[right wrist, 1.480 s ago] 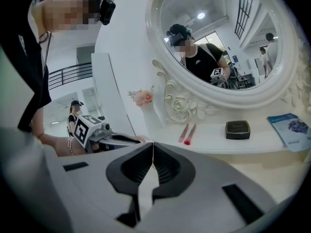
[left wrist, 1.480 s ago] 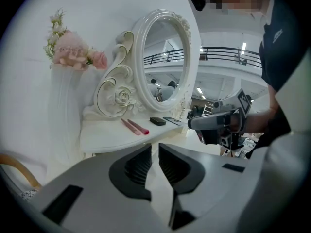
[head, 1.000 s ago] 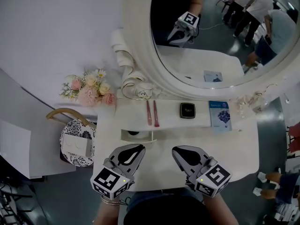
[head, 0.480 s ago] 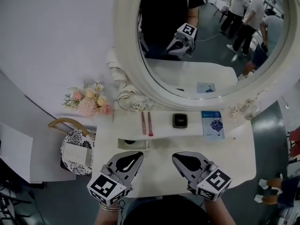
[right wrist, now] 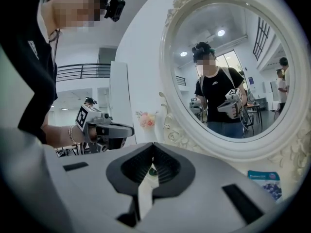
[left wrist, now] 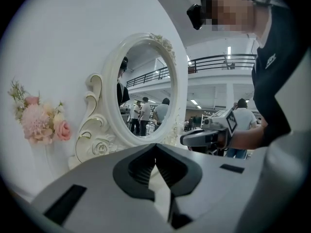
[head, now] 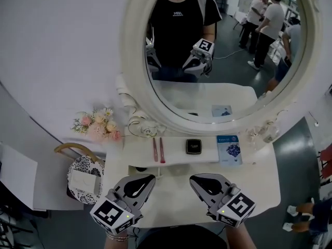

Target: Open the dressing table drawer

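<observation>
Drawer (head: 146,169) sits under the left end of the dressing table's (head: 254,183) raised shelf. It looks pulled out, something dark inside, and the left gripper (head: 151,177) partly covers it from the head view. Left gripper jaws are closed tip to tip, nothing between them, held just above the near side of the drawer. Right gripper (head: 193,179) is the same: jaws together, empty, beside the left over the tabletop's middle, both pointing at the mirror (head: 223,51). On the shelf, left to right: two pink brushes (head: 157,149), a black compact (head: 193,146), a blue packet (head: 229,148). Flowers (head: 98,127) stand left of the mirror frame, and a patterned basket (head: 82,179) is off the table's left edge.
</observation>
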Demonstrator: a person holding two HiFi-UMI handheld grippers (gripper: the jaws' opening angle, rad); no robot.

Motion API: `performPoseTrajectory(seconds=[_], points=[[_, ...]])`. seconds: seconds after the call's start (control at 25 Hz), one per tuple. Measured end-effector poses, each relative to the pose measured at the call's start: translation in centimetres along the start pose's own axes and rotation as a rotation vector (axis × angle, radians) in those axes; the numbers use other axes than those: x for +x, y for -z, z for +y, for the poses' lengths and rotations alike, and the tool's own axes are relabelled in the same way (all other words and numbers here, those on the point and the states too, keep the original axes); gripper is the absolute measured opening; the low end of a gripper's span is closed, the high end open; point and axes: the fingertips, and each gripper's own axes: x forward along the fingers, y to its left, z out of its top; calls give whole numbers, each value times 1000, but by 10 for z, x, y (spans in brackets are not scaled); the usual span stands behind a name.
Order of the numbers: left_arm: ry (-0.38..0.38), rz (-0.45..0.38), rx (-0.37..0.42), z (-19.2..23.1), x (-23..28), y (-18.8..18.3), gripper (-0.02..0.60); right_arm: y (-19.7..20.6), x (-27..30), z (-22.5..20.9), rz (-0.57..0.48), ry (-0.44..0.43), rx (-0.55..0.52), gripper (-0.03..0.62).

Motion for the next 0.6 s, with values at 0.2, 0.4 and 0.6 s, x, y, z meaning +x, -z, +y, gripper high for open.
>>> performPoseTrajectory(seconds=[0.2,0.4,0.6], points=[[-5,-30,6,2,0,-14,18,-22,-8,-8,-54,18,-8,18],[-17,-56,25,7,-1,-27,18,-40,-21,-19,-82,55,-49,18],[-36,-82,43,14,-3,-41,18,-60,-35,-30,-114,93,-81,18]])
